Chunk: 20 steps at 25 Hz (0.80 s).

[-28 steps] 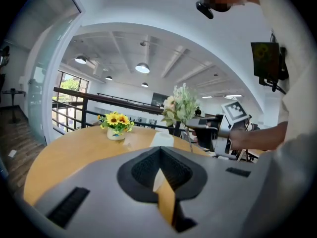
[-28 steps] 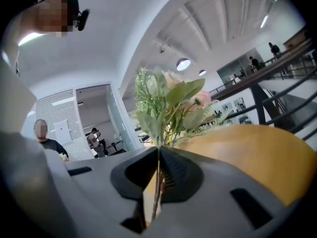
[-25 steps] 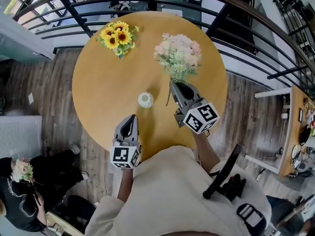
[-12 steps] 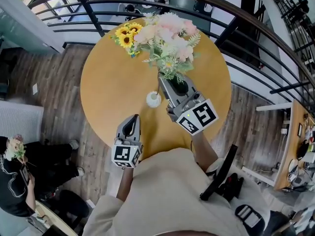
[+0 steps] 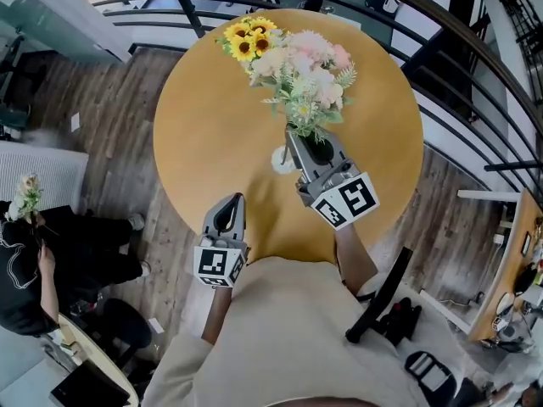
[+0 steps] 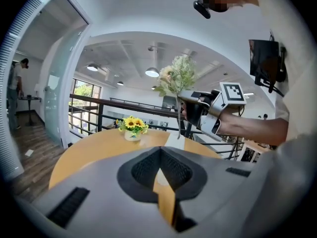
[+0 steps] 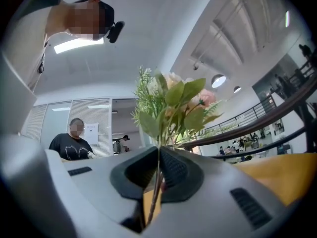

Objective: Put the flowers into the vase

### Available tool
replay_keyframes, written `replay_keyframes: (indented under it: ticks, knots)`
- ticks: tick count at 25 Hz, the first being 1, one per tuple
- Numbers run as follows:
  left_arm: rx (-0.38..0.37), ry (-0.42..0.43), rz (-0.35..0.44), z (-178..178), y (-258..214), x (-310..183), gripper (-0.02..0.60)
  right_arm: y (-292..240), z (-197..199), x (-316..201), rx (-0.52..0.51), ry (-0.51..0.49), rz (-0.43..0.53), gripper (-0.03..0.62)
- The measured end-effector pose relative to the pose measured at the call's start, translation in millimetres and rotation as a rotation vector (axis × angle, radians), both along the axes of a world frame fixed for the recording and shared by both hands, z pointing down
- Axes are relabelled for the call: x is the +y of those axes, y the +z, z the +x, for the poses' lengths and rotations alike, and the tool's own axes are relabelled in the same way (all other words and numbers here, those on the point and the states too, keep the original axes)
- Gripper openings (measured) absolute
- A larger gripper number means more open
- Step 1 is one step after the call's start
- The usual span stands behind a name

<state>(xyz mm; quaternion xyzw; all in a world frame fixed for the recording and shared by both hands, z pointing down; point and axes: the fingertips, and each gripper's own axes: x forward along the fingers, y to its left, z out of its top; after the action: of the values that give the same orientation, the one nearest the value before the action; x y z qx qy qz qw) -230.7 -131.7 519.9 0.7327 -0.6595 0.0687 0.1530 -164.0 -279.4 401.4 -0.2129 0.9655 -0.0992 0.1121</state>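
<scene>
A bunch of pink and white flowers point(image 5: 304, 75) stands upright above the round wooden table point(image 5: 204, 134). My right gripper point(image 5: 297, 140) is shut on its stems point(image 7: 157, 175), and the blooms point(image 7: 171, 105) rise just past the jaws. A small white vase point(image 5: 279, 159) stands on the table right beside that gripper's left side, partly hidden by it. My left gripper point(image 5: 232, 202) hovers at the table's near edge, shut and holding nothing point(image 6: 159, 163). In the left gripper view the bunch point(image 6: 177, 78) and the right gripper point(image 6: 190, 108) show ahead to the right.
A pot of sunflowers point(image 5: 249, 38) stands at the table's far edge, also point(image 6: 132, 125). A black curved railing point(image 5: 441, 49) runs behind the table. A person in black point(image 5: 34, 253) holding flowers stands on the wooden floor at left.
The right gripper has lifted the pink bunch off the table, tipped it upright and carried it left until it stands next to the white vase. The left gripper has shifted only a little.
</scene>
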Motion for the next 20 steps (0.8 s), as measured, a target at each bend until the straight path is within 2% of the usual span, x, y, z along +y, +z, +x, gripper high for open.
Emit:
replay_keyframes:
  ticks: [4,7,16,20]
  knots:
    - [-0.002,-0.005,-0.002,1.7,2.0,-1.5,0.006,-14.5,2.9,-5.1,-0.02,-0.003,0.023,0.021]
    - [-0.002,0.004,-0.001,9.1,0.7,-5.2,0.006,-3.2,3.6,-5.7,-0.01,-0.005,0.013,0.021]
    - [0.0,-0.001,-0.031,15.8,7.3,-5.5,0.006,60.6,0.5,21.1,0.125,-0.009,-0.002,0.023]
    - [0.007,-0.007,-0.034,16.3,8.3,-6.5,0.006,78.8,3.8,31.0,0.207,0.044,0.02,0.023]
